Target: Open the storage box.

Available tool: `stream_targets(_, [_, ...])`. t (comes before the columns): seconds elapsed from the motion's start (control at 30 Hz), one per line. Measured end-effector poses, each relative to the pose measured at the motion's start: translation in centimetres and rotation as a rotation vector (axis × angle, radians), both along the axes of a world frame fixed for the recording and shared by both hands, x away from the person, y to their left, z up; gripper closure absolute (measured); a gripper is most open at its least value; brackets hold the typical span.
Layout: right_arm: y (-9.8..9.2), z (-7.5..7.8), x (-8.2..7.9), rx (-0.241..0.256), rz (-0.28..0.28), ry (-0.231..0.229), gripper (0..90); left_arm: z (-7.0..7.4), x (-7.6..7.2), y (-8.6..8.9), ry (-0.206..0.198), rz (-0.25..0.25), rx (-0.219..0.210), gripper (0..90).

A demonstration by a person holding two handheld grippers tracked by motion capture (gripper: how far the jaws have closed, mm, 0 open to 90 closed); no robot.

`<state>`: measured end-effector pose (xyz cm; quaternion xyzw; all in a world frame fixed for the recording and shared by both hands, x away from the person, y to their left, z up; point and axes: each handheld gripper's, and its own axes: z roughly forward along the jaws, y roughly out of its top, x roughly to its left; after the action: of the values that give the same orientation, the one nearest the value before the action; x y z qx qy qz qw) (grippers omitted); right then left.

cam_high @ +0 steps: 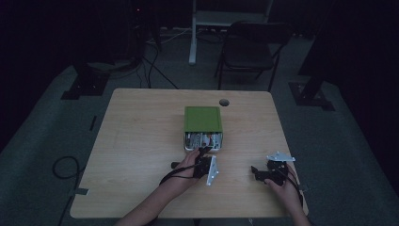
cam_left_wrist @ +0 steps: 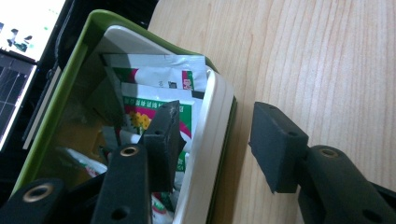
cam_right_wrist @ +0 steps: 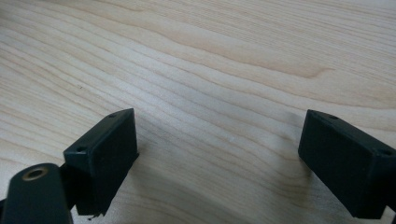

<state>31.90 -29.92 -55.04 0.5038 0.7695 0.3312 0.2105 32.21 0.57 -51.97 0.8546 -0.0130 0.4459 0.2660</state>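
Observation:
A green box lies on its side on the wooden table, its open end facing the person. In the left gripper view the green box has a white inner wall and holds several printed packets. My left gripper is at the opening. It stands open astride the white wall, one jaw inside against the packets and the other outside over the table. My right gripper rests low near the front right of the table, and it is open over bare wood.
A round cable hole sits near the table's far edge. Behind the table stand a dark folding chair and a white stand. Cables lie on the floor at the left. The room is dim.

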Motion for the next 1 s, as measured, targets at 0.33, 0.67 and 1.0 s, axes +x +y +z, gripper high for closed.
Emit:
stream_targets(0.33, [0.0, 0.0, 0.0, 0.0, 0.0, 0.0, 11.1, -0.8, 0.6, -0.5, -0.023, 0.012, 0.058, 59.0])
stream_targets(0.67, [0.0, 0.0, 0.0, 0.0, 0.0, 0.0, 11.1, -1.5, 1.1, -0.8, -0.061, 0.046, 0.122, 62.2])
stream_targets(1.0, [0.0, 0.0, 0.0, 0.0, 0.0, 0.0, 11.1, -1.5, 1.0, -1.2, -0.13, 0.063, 0.207, 70.5])
